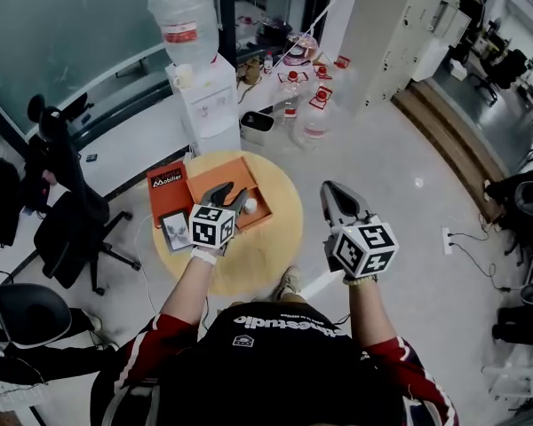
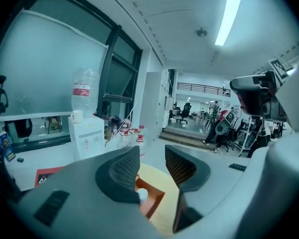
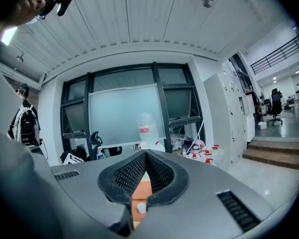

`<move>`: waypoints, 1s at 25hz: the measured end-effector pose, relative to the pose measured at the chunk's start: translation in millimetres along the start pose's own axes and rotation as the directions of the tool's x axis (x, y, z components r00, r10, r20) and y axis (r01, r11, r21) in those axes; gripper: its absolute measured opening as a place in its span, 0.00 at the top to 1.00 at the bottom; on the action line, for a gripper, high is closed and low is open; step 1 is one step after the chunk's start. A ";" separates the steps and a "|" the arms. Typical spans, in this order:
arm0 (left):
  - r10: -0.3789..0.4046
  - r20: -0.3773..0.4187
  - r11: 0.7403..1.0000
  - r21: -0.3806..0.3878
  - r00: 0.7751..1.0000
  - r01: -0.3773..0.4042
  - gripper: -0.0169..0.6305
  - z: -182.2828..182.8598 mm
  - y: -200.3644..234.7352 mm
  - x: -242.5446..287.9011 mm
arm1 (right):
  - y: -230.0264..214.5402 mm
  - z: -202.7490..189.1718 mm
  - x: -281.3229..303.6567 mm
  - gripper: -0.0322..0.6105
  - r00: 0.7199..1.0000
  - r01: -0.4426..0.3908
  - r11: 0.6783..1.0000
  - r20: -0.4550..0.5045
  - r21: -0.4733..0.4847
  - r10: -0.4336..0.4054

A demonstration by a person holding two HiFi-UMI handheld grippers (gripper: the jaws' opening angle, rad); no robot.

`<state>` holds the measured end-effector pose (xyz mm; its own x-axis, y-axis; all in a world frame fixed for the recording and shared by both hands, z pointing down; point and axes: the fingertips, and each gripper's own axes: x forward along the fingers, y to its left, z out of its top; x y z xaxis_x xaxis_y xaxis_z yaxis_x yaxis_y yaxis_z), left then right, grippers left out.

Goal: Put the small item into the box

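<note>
L gripper (image 2: 152, 159): ribbed black pads set wide apart, nothing betw them, above the round wooden table (image 1: 274, 248). R gripper (image 3: 146, 156): pad tips touching, empty, past the table's right edge. 1 small white rounded item (image 1: 250, 207) sits inside the open orange box (image 1: 240, 169). 1 flat orange lid (image 1: 169, 183) lies to the box's left. 1 water dispenser (image 1: 204, 105) stands beyond the table's far side.
</note>
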<state>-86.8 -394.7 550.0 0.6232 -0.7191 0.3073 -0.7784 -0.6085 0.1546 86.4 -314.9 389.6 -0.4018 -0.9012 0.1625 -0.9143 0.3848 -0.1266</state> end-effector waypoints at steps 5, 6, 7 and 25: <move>-0.014 0.073 1.000 0.014 0.997 0.013 0.71 29.7 -6.6 -19.4 | 8.1 3.2 2.0 0.91 1.000 -0.011 1.000 0.009 -0.006 0.011; -0.016 0.083 1.000 0.020 0.996 0.015 0.71 35.5 -8.2 -23.0 | 9.5 4.0 2.0 0.91 1.000 -0.015 1.000 0.010 -0.007 0.015; -0.017 0.094 1.000 0.027 0.995 0.014 0.72 41.2 -9.9 -26.4 | 10.5 4.8 1.8 0.91 1.000 -0.019 1.000 0.012 -0.008 0.019; 0.026 0.304 0.993 0.105 0.952 -0.061 0.74 137.2 -20.3 -99.6 | 12.9 24.8 4.3 0.91 0.998 -0.028 0.999 0.057 -0.041 0.031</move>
<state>-122.7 -356.7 387.4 0.5961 -0.8028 0.0108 -0.8026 -0.5955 0.0357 74.1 -318.8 364.5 -0.4261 -0.8988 0.1024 -0.9038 0.4181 -0.0909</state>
